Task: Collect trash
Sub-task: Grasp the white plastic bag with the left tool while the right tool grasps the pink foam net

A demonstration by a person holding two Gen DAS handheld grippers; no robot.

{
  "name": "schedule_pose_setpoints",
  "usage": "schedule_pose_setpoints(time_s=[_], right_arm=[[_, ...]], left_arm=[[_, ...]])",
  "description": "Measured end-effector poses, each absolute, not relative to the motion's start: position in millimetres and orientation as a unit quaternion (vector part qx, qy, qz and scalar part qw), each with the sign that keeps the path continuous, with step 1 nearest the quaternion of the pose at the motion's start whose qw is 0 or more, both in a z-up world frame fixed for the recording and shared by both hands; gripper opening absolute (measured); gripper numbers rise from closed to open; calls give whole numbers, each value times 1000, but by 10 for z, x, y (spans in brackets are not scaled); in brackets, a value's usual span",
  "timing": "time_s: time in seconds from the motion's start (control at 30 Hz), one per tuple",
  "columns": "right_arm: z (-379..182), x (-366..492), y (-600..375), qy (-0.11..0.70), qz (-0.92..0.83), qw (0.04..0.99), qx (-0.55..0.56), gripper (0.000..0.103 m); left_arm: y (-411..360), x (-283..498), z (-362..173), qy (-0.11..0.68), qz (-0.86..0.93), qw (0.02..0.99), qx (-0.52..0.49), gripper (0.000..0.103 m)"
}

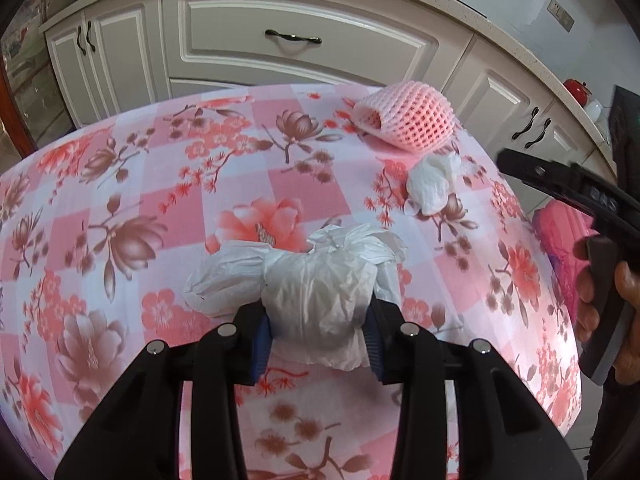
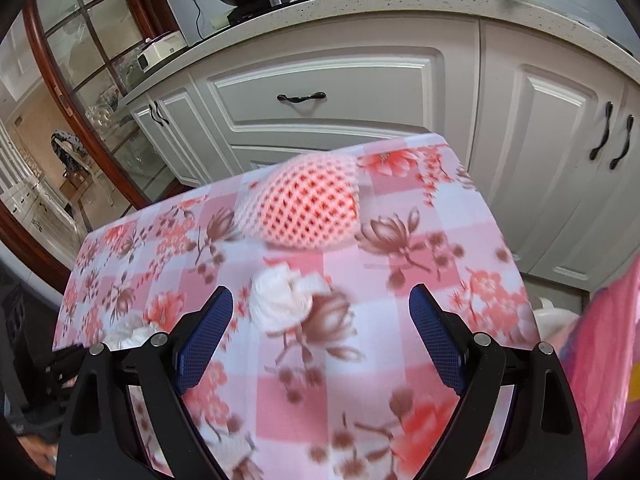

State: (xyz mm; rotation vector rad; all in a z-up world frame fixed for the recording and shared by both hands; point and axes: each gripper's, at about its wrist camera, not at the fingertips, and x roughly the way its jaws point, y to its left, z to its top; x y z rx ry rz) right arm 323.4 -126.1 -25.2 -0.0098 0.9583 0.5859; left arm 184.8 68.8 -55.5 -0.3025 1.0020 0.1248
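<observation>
Trash on floral tabletop [image 1: 120, 208]: crumpled white bag [image 1: 316, 292] pinched between left tool [image 1: 318, 344] pads, near edge. Beyond, tissue wad [image 1: 432, 184] beside pink foam net [image 1: 404, 120]. Right tool [image 2: 320, 336] spread wide, empty, hovering seemingly above tissue wad.

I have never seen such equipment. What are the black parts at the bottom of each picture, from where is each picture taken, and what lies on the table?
No robot here: a person holds a two-finger claw in each hand, each with a camera looking along its fingers. In the left camera's picture, the left claw is shut on a crumpled white plastic bag. The right claw, seen from its own camera, is open and holds nothing. On the flowered tablecloth lie a crumpled white tissue and a pink foam net. At the right edge of the left picture, the person's hand grips the other tool.
</observation>
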Motion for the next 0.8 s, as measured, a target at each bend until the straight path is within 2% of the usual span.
schedule_pose_setpoints(time_s=[0.8], right_arm=[[-441,3969,-578,469,274,840,-9,84]], left_arm=[[938,2218,-368,444,115,880,-123,37]])
